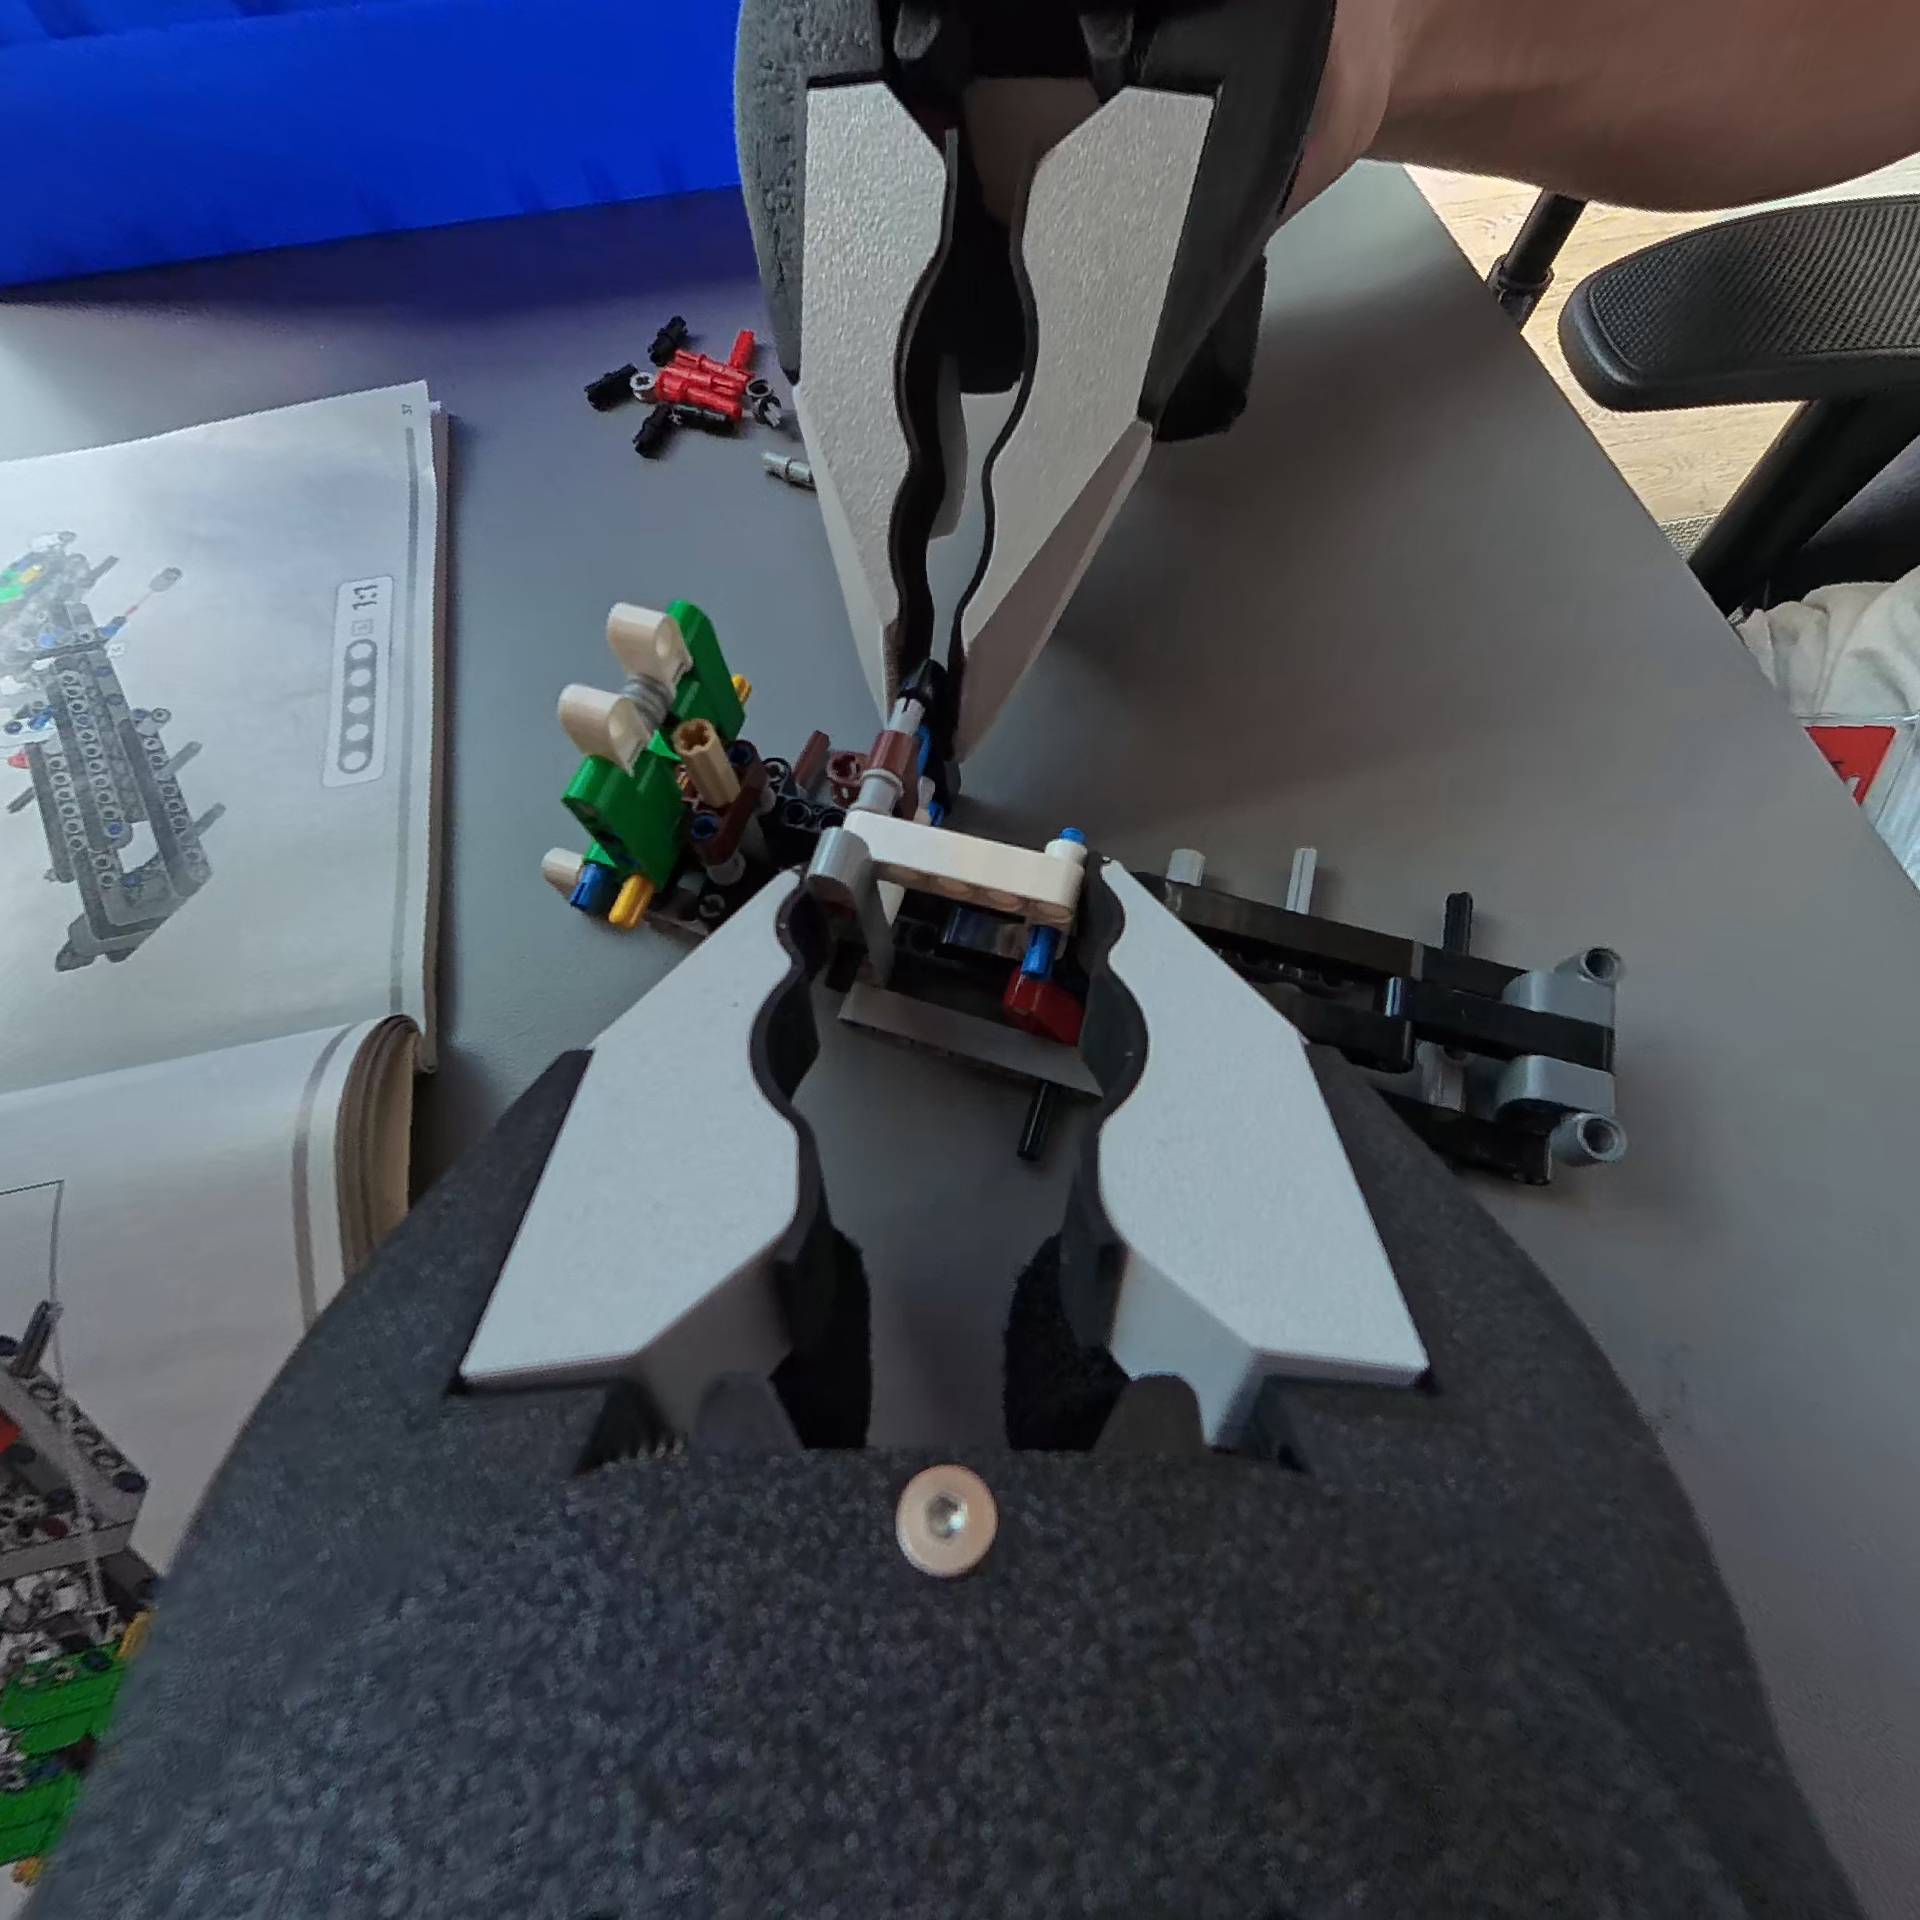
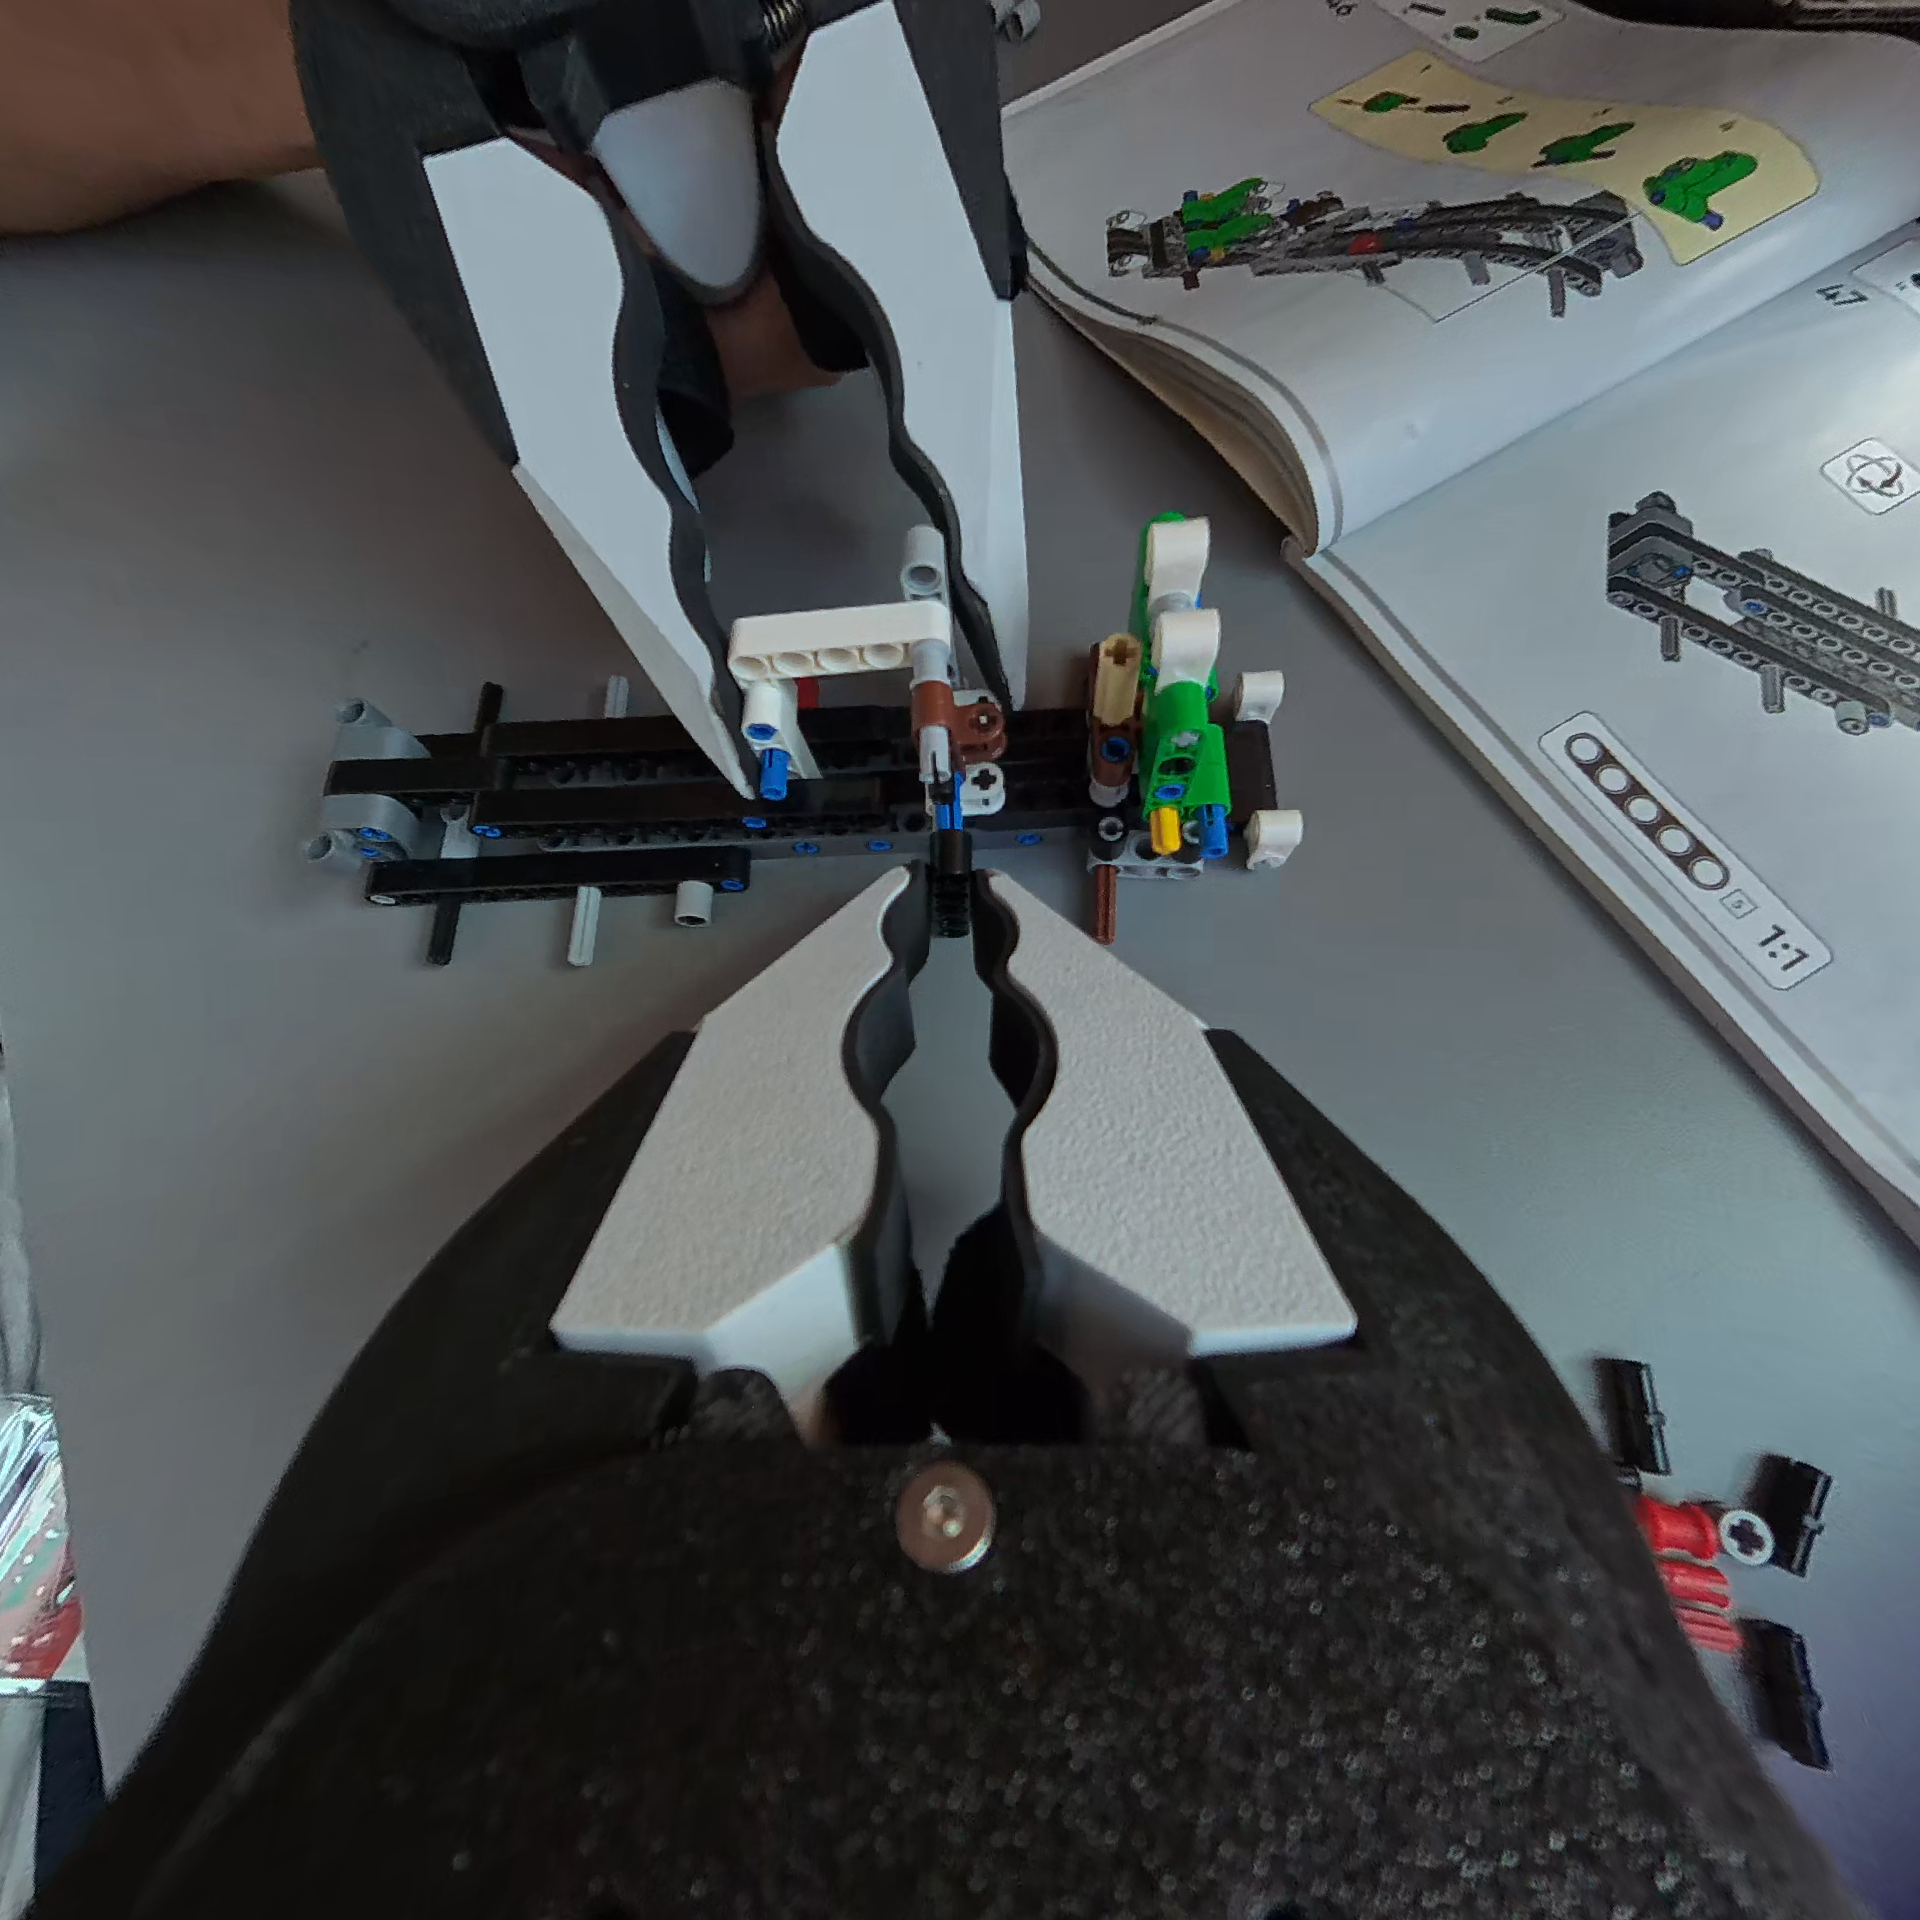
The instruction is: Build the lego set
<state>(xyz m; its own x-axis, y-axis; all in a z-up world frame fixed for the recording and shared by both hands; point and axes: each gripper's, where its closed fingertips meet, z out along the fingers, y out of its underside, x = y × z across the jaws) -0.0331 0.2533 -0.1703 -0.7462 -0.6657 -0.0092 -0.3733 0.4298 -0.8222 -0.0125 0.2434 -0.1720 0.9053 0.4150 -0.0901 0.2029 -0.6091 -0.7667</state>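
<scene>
- The Lego model, a long black beam frame, lies flat on the grey table, and everything else is placed from it.
- The left tool straddles the model's middle with its fingers spread around a white beam raised above the frame; whether the pads actually press it I cannot tell.
- The right tool comes at the model from the opposite long side, fingers pinched together on a small black pin that lines up with a blue pin and a brown connector on the frame.
- A green and white sub-assembly stands at one end of the model; grey connectors cap the other end.
- An open instruction booklet lies beyond the green end.
- Loose red and black parts sit well apart from the model.
</scene>
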